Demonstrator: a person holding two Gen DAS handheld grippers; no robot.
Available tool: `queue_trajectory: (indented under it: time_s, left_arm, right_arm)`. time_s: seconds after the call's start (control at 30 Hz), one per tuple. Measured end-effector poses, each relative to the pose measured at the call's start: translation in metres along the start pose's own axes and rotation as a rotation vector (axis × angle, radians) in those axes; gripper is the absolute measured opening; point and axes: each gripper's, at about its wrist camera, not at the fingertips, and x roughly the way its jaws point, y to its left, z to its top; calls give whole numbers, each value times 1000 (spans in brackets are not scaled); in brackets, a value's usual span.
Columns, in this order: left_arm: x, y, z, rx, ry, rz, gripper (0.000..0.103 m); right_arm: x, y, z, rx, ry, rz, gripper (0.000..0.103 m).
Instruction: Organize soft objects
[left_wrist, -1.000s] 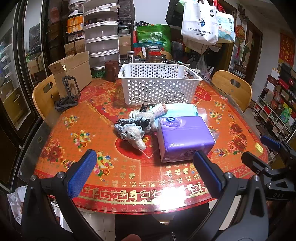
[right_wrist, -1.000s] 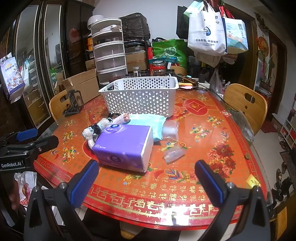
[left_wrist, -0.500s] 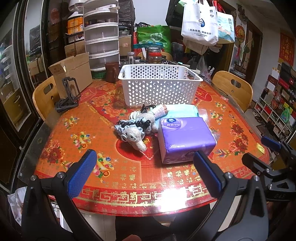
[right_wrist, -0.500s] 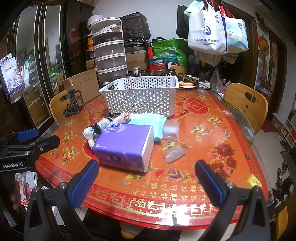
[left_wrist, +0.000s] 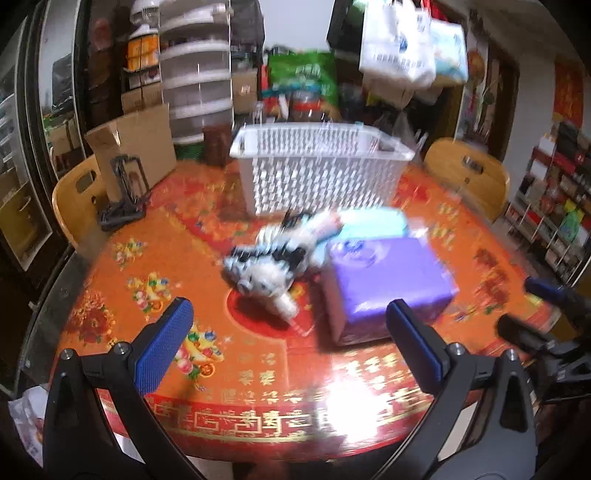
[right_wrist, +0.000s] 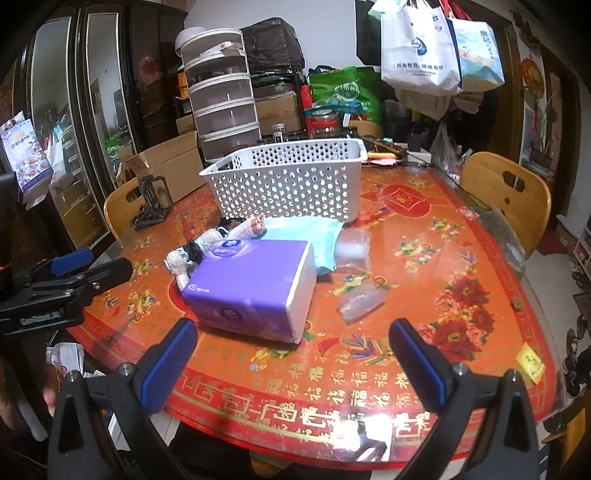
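A purple tissue pack (left_wrist: 388, 280) (right_wrist: 255, 284) lies mid-table. Left of it sprawls a grey-white plush toy (left_wrist: 273, 258) (right_wrist: 207, 243), and behind both lies a teal soft pack (left_wrist: 373, 221) (right_wrist: 306, 236). A white perforated basket (left_wrist: 321, 166) (right_wrist: 291, 184) stands behind them. My left gripper (left_wrist: 288, 343) hangs open over the near table edge, short of the plush and tissue pack, holding nothing. My right gripper (right_wrist: 291, 354) is open too, near the table's front edge, just before the tissue pack. The left wrist view is motion-blurred.
The round table (right_wrist: 424, 266) has a red patterned cover. Clear plastic wrappers (right_wrist: 360, 299) lie right of the tissue pack. A black stand (right_wrist: 151, 206) and a cardboard box (left_wrist: 136, 144) sit far left. Wooden chairs (right_wrist: 506, 192) flank the table; stacked drawers (right_wrist: 225, 107) and bags stand behind.
My left gripper has moved forward and a little closer to the plush and tissue pack, blurring its view. The right gripper has barely shifted. Both stay open.
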Motion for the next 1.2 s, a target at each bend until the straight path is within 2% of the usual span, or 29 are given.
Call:
queue_trajectory:
  time_s: [0.13,0.23,0.33,0.4,0.47,0.67,0.73,0.9,1.2]
  left_arm:
    - [29,0,-12,17,64,-3,103]
    - [46,2,-20,7,83,-49,103]
    - [59,-4,-23,28,92,-72,103]
    - [65,-8,-26,34,97,-90,103]
    - [70,-11,-28,39,97,-109,102]
    - [76,-19,-29,73,102,-148,77]
    - [80,-23,-31,88,116,-173,68]
    - [89,-27,-34,99,125,-220,51]
    - [91,-28,-36,100,117,-276,44]
  right_arm:
    - [18,-7,-3,10,18,14,103]
    - [29,-12,-6,16,28,19,102]
    - [41,-16,-9,12,33,19,91]
    - [48,-16,-10,4,44,23,89]
    - [57,-17,-10,1,61,38,79]
    - [76,-11,-11,-23,84,75,66]
    - [78,-10,-12,-33,87,86,65]
    - [84,-5,-12,-48,93,124,61]
    - [93,0,-13,-65,116,150,48]
